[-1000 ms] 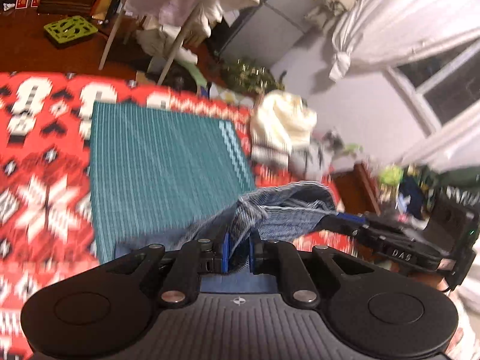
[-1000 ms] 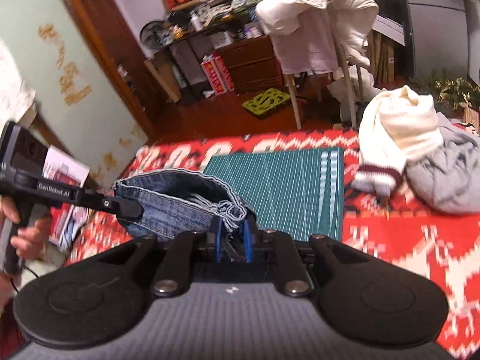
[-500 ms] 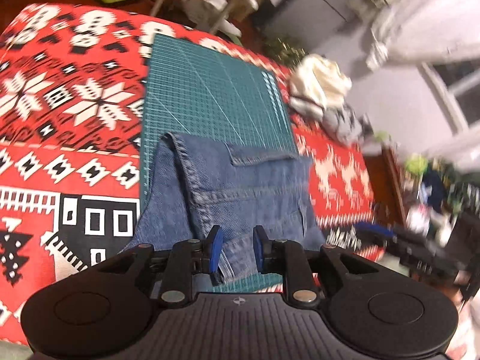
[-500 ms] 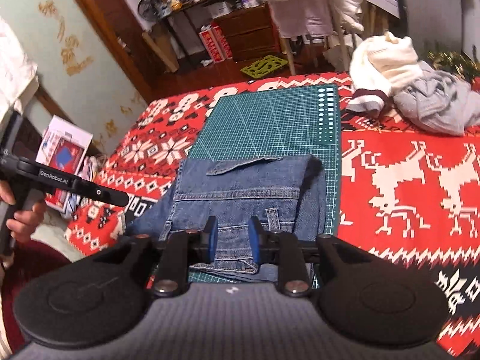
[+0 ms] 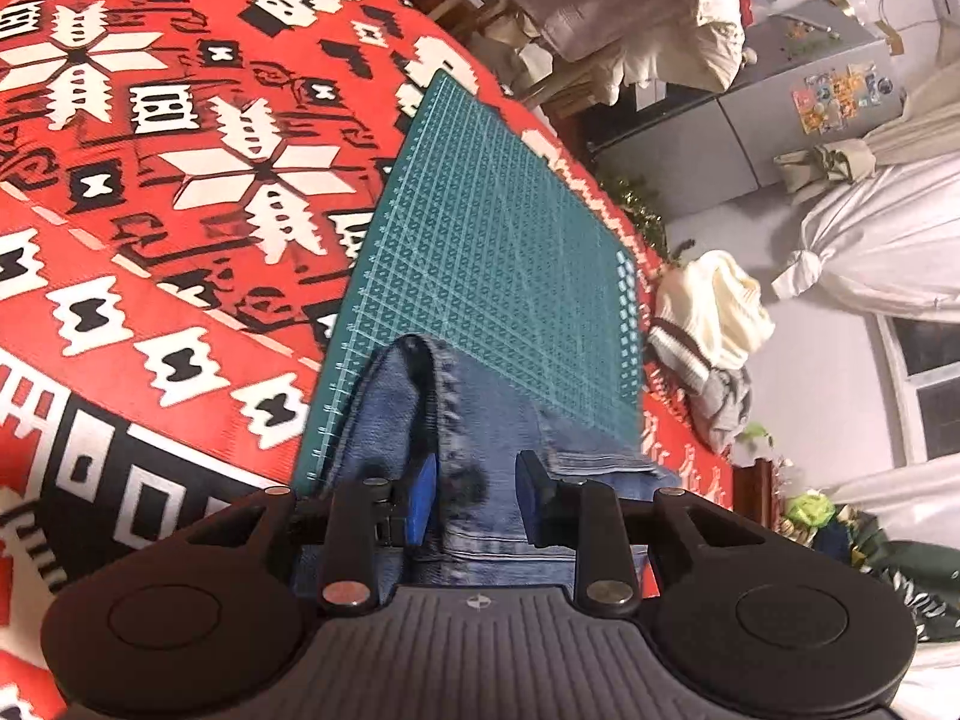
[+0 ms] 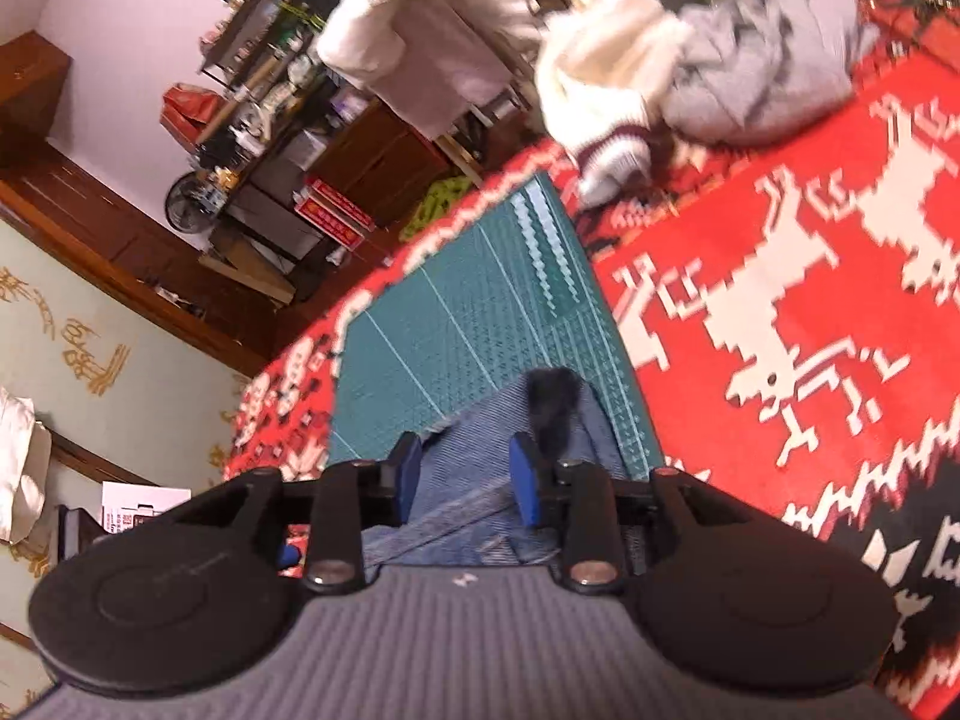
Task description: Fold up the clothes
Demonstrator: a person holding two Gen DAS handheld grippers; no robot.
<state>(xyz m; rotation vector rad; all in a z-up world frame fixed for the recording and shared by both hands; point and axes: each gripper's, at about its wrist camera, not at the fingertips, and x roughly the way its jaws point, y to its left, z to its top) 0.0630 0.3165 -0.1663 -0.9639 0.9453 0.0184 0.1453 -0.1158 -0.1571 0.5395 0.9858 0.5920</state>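
Observation:
Folded blue jeans (image 5: 486, 438) lie on the near part of the green cutting mat (image 5: 492, 240). My left gripper (image 5: 477, 501) hovers open just over their near left edge, with denim showing between its blue pads but not pinched. In the right wrist view the jeans (image 6: 480, 480) lie under my right gripper (image 6: 462, 477), which is also open above the fabric, near the mat's (image 6: 480, 312) right edge. A dark shadow falls on the denim ahead of the right finger.
A red, white and black patterned cloth (image 5: 150, 180) covers the table. A cream sweater (image 6: 600, 96) and a grey garment (image 6: 762, 66) are piled at the far right corner. A chair draped with white clothes (image 6: 420, 36) stands behind the table.
One second ago both grippers held the jeans up in the air. The jeans then came down on the mat, both grippers opened, and now both are tilted and lower over the denim.

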